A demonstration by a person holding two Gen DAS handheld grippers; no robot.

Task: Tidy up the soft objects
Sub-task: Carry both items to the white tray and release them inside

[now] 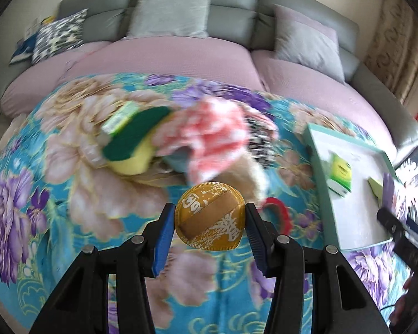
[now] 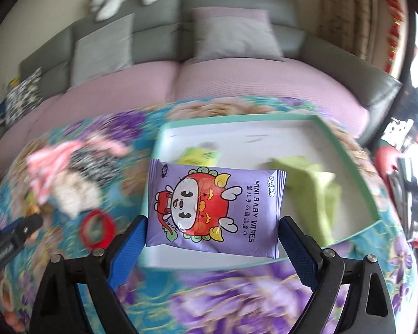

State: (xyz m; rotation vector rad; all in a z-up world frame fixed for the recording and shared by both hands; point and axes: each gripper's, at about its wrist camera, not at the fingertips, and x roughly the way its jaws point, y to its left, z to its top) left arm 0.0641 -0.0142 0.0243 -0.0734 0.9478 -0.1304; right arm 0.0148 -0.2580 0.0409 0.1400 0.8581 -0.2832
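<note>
While both tools hang above the flowered blanket (image 1: 36,183), we note each one carries a load. The left gripper (image 1: 210,217) pinches a round gold pouch (image 1: 209,218) edge to edge between its blue pads; the right gripper (image 2: 211,222) clamps a purple pack of mini baby wipes (image 2: 217,208) by its two short ends, held over the near wall of the teal-rimmed tray (image 2: 345,150).

In the tray we see a green pack (image 2: 200,157) and a yellow-green cloth (image 2: 315,183). Left on the blanket: the green-and-yellow sponge (image 1: 133,144), a pink striped cloth (image 1: 209,139), something furry and a red ring (image 2: 97,229), all blurred.

Risks, as we judge them:
- The wipes pack is slick film and sags between the pads; a quick swing could let it slide out short of the tray.
- The pouch is held only at its rim, so it may pivot or pop free.
- The two tools sit close near the tray's near corner; converging there could knock one load loose.
- A low pass may catch the tray rim and shove it along the blanket.
</note>
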